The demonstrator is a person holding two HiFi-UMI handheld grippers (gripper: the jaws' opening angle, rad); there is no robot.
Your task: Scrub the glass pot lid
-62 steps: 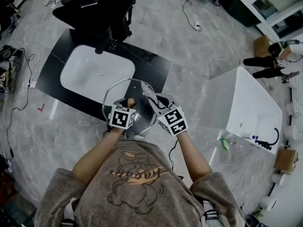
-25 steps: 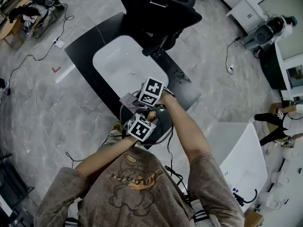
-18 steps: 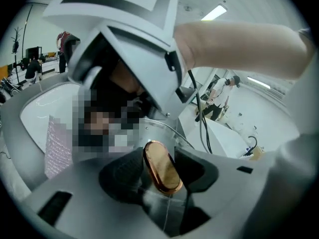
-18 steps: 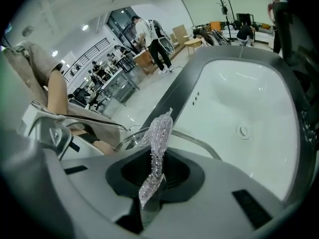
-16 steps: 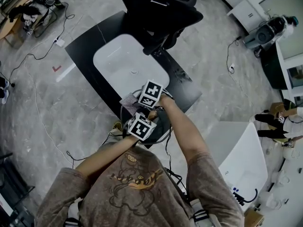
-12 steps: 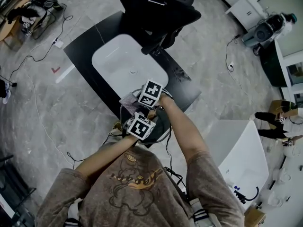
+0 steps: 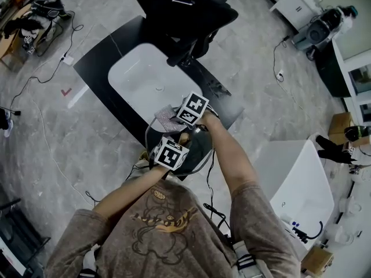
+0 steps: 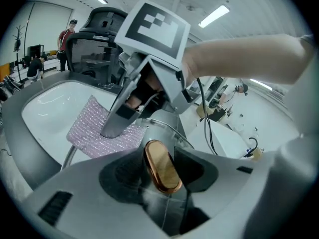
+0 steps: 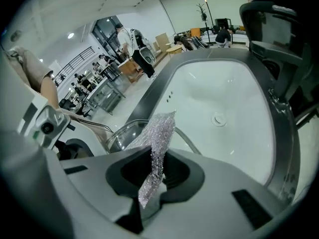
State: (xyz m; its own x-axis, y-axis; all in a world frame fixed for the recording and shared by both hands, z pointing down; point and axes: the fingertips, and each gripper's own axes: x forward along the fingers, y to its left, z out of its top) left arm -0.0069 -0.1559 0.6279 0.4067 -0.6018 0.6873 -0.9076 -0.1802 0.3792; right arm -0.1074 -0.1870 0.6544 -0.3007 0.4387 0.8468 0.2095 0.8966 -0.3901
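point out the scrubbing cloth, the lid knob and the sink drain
scrubbing cloth [image 8: 87, 129], left gripper view, middle of its sparkly flat part
lid knob [image 8: 160, 166], left gripper view, centre of its bronze oval top
sink drain [image 9: 218, 119], right gripper view, on the round drain fitting

Glittery pink cloth [image 8: 92, 129], copper knob [image 8: 162, 167]

Left hand-held gripper [image 8: 160, 172] gripping lid knob [image 8: 161, 162], right hand-held gripper [image 9: 152, 182] pinching cloth [image 9: 160, 132], both tilted down

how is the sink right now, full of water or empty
Empty: the white sink shows a bare, dry-looking bottom and a plainly visible drain, with no water standing in it.
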